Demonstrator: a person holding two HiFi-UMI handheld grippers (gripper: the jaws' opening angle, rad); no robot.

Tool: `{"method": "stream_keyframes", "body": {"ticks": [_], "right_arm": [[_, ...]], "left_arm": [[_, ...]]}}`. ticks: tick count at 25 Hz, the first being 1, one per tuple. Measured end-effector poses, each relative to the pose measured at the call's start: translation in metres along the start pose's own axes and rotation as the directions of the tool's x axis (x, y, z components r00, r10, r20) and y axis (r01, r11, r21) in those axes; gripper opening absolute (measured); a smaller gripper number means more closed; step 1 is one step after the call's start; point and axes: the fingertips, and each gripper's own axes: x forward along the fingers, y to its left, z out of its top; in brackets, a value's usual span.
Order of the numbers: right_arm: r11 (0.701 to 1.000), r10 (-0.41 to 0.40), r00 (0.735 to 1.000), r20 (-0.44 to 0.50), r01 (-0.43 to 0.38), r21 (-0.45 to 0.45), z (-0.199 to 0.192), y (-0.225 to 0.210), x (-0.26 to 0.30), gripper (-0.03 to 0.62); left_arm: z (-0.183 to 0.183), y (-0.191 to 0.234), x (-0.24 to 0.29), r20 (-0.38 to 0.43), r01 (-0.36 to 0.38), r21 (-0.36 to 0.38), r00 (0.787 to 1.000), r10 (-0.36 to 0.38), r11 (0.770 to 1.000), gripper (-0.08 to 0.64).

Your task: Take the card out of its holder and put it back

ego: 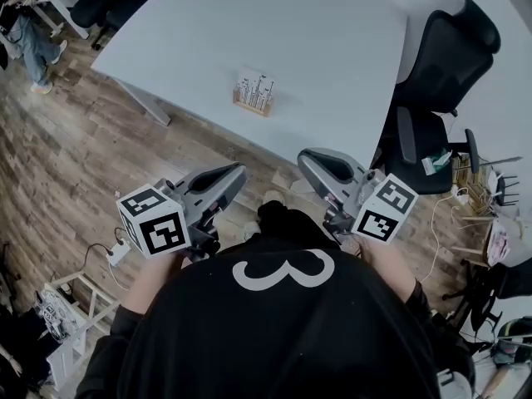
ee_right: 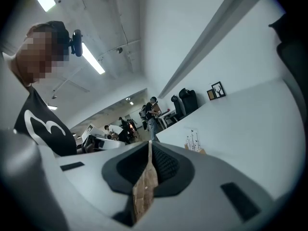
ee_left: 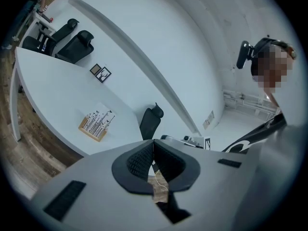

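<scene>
We're looking at an open-plan office here: long white tabletop, black high-back swivel chairs sitting round it, ppl standing farther back.

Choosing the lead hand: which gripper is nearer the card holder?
Left, slightly. The left gripper sits short of the table edge, almost straight in front of the card holder; the right gripper, also short of the edge, is offset to its right.

White card (black line pattern) in tan holder.
</scene>
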Motion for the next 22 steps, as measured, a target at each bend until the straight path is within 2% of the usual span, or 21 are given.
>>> {"method": "stream_keyframes", "body": {"ticks": [5,12,18,22], "right_arm": [[0.999,0.035,0.999,-0.041,-0.035,-0.004,-0.001,-0.016,0.013,0.021],[0.999,0.051,0.995,-0.087,-0.050,0.005,0.006,-0.055,0.040,0.073],[0.999,0.031,0.986,-0.161,-0.037,-0.036,0.003,-0.092,0.063,0.117],[0.997,-0.012,0.982,-0.190,-0.003,-0.078,-0.001,-0.116,0.086,0.143]], "left_arm": [[0.012,0.011,0.011,-0.006,-0.026,0.001,1.000,0.026,1.000,0.014],[0.031,0.037,0.031,-0.009,-0.067,-0.027,0.998,0.066,0.997,0.014],[0.045,0.059,0.046,0.005,-0.100,-0.063,0.995,0.101,0.993,0.014],[0.050,0.077,0.046,0.008,-0.133,-0.092,0.991,0.135,0.987,0.014]]}}
